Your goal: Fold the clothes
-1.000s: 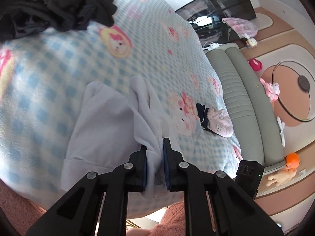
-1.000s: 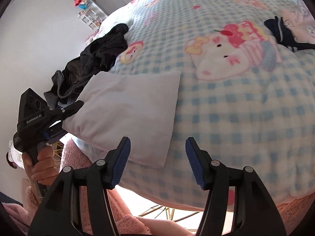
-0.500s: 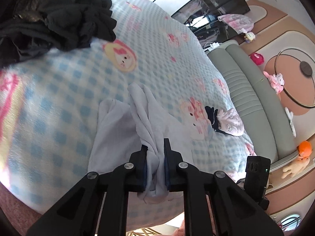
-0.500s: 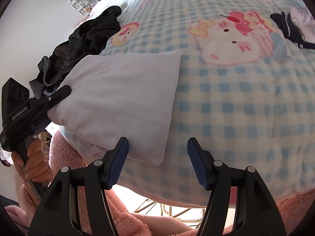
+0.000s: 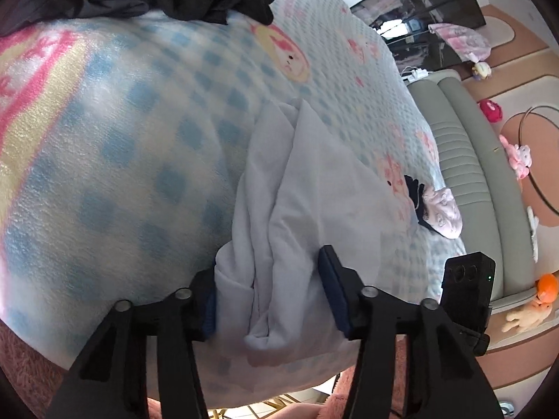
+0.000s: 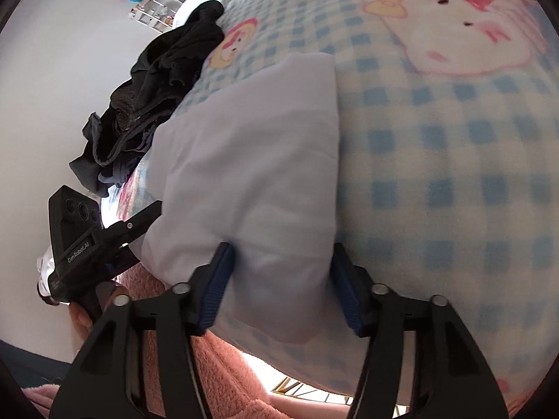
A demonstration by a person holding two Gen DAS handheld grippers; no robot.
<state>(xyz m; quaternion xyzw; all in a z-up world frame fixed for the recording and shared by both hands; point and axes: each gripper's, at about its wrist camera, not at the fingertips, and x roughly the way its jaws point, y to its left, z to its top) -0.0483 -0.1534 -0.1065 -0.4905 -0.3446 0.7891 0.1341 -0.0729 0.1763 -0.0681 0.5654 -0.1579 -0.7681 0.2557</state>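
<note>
Garment, pale lilac and folded into a rough rectangle, lies at the near edge of a checked cartoon blanket, its long axis running away from the person. Both claws straddle its near end with jaws apart: the right gripper around the near right corner, the left gripper around bunched folds on the left. Neither is clamped on the cloth. A heap of dark clothes sits farther back, left.

We see a grey-green sofa beside the bed's far edge, a white wall, perhaps a dark cabinet.
</note>
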